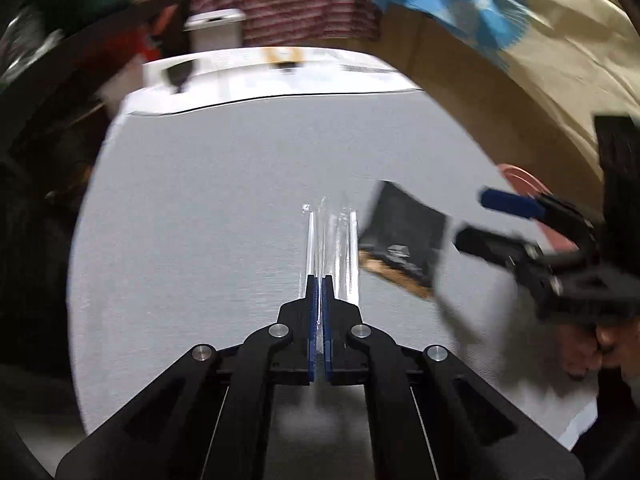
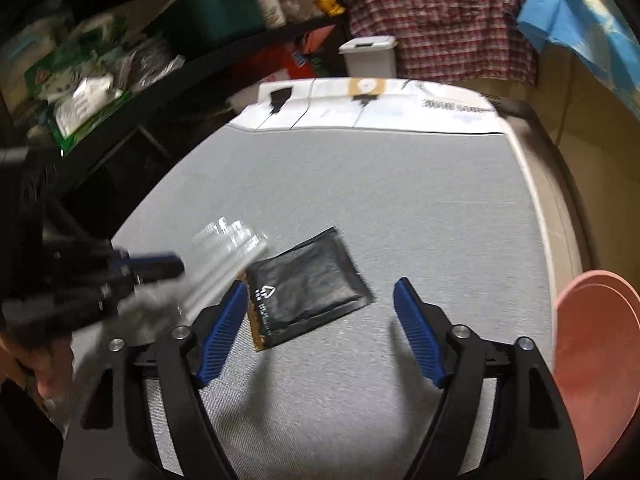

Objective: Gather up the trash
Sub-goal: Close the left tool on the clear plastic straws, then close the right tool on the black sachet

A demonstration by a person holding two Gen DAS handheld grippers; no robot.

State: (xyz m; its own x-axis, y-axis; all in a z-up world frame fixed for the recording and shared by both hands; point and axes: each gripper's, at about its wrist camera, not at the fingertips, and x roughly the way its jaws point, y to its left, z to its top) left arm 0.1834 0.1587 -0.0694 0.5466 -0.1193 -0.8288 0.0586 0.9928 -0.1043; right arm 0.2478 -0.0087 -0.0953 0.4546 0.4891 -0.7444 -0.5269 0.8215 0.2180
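The left gripper (image 1: 320, 280) is clamped on what looks like a blurred clear plastic wrapper (image 1: 332, 240); the right gripper (image 2: 320, 292) is spread wide above a black foil pouch (image 2: 308, 284) lying on the grey table (image 2: 400, 184)

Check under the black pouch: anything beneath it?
The black pouch lies flat on the grey mat; only mat shows around its edges. Anything directly beneath is covered. The clear wrapper, held by the left gripper, sits beside it, not under.
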